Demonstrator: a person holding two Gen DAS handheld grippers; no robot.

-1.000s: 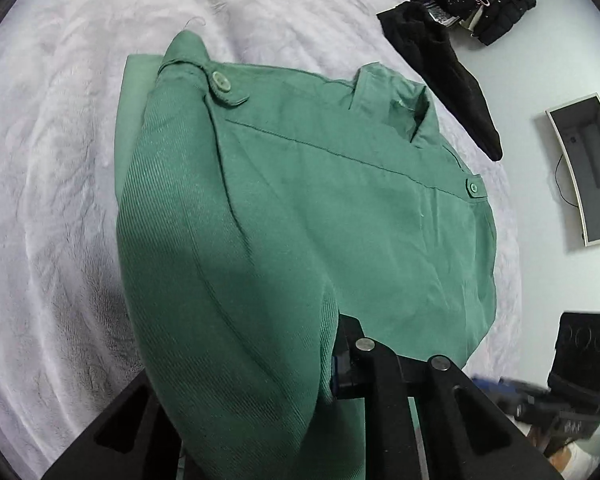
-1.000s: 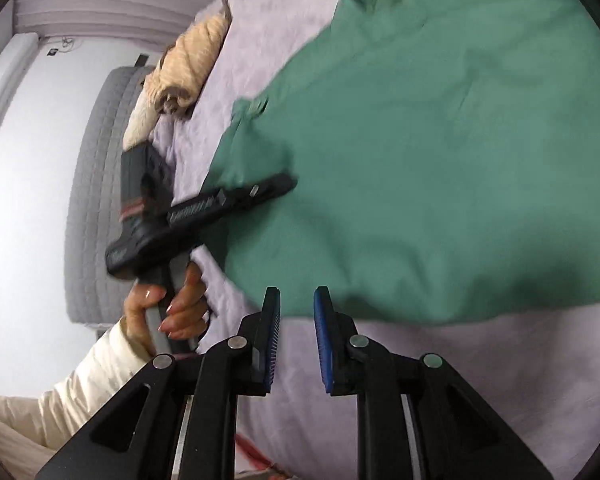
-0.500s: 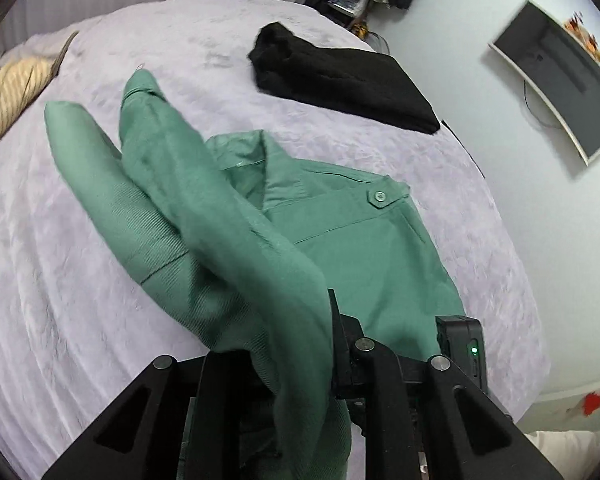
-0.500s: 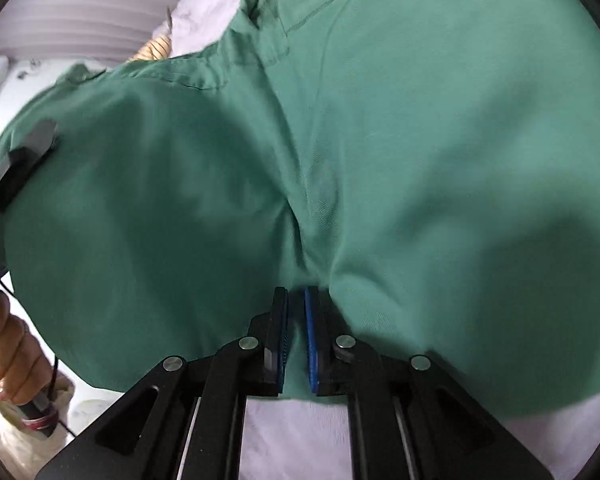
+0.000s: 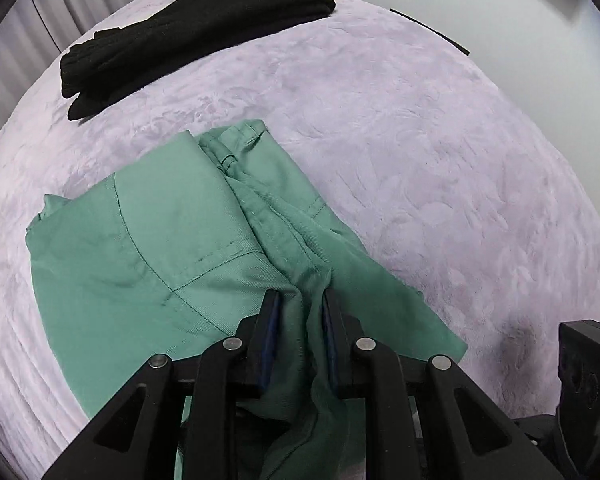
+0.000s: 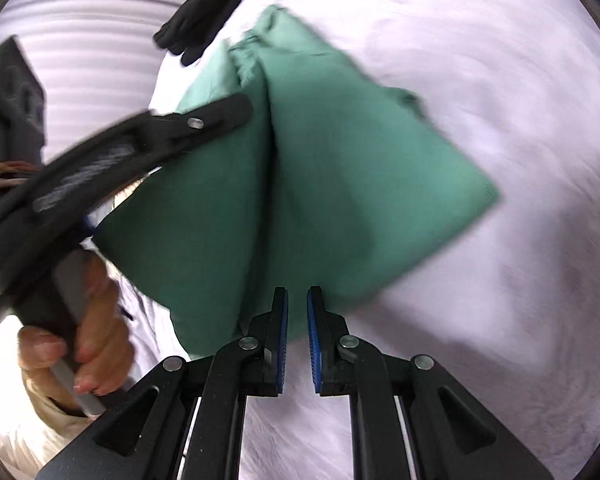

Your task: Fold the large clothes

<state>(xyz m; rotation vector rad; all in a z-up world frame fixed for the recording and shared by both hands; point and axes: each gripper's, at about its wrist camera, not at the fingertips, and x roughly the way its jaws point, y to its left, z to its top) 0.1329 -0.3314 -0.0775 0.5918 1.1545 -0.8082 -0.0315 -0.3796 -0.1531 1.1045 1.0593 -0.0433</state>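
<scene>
A green garment (image 5: 160, 240) lies partly folded on the lilac plush bed cover (image 5: 420, 140). My left gripper (image 5: 300, 300) points steeply down and is shut on a bunched fold of it. In the right wrist view the green garment (image 6: 360, 180) rises like a tent between both grippers. The left gripper (image 6: 220, 116), held by a hand (image 6: 80, 340), grips its upper left part. My right gripper (image 6: 296, 296) has the cloth's near edge between its blue pads, and its jaws are opening slightly.
A folded black garment (image 5: 188, 28) lies at the far side of the bed and also shows as the black garment (image 6: 200, 20) in the right wrist view. The right gripper's housing (image 5: 588, 360) sits at the lower right. Pleated curtains (image 6: 80, 40) hang behind.
The left gripper swept the raised green cloth across the bed and rolled over, laying one half over the other. The right gripper went from apart to closing on the near edge.
</scene>
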